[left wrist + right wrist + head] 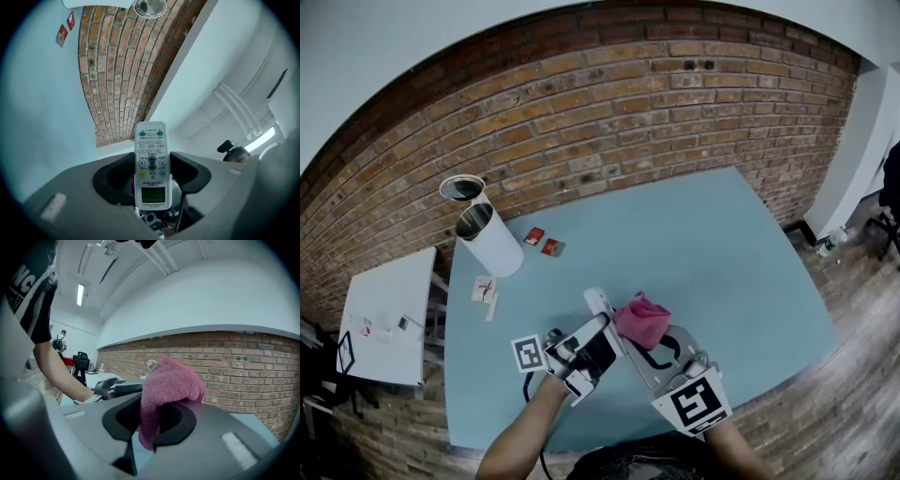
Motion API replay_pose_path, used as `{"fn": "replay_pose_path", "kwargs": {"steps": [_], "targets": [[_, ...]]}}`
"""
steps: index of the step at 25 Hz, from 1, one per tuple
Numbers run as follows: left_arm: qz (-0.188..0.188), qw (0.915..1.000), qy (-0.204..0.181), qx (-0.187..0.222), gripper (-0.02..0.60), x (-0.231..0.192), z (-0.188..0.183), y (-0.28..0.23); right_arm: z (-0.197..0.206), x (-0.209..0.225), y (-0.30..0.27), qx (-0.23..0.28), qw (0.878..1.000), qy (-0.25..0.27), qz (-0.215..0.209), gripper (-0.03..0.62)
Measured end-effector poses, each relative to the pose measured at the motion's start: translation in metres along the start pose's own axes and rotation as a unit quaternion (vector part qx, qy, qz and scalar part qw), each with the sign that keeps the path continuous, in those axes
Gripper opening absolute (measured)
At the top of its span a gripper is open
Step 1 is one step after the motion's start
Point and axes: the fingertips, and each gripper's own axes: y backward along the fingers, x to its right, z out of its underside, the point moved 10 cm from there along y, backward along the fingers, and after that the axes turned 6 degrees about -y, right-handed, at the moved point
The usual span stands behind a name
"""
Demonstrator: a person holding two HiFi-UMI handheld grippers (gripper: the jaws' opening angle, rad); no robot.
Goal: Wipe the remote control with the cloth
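Gripping remote control (151,164) tilted upward, cloth (168,380) pinched

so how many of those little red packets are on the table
2. Both red packets lie on the blue table, just right of the white cylinder: one nearer the brick wall, the other beside it. Others could be hidden under the pink cloth.

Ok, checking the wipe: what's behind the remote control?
A sliver of pink cloth shows behind the remote control, held in the left hand-held gripper. The remote hides the rest, so contact can't be judged.
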Motion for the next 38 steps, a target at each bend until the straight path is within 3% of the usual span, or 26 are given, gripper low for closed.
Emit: {"fn": "replay_pose_path", "kwargs": {"steps": [12,19,26,32,38], "targets": [[-0.062,0.9928,-0.017,0.101,0.241,0.001,-0.026,0.011,0.017,-0.001,-0.001,-0.006,1.0,-0.026,-0.014,0.061],[-0.063,0.9889,-0.024,0.132,0.241,0.01,-0.033,0.01,0.041,-0.003,-0.006,-0.029,0.998,-0.045,-0.021,0.061],[-0.094,0.9874,-0.049,0.117,0.241,0.011,-0.033,0.007,0.03,-0.014,-0.007,-0.027,0.998,-0.043,-0.043,0.061],[-0.143,0.9826,-0.096,0.069,0.241,0.007,-0.035,0.01,0.017,-0.012,0.0,-0.006,0.997,-0.067,-0.042,0.061],[-0.166,0.9782,-0.117,0.042,0.241,0.007,-0.033,0.009,0.016,-0.008,0.002,0.001,0.997,-0.073,-0.035,0.061]]}}
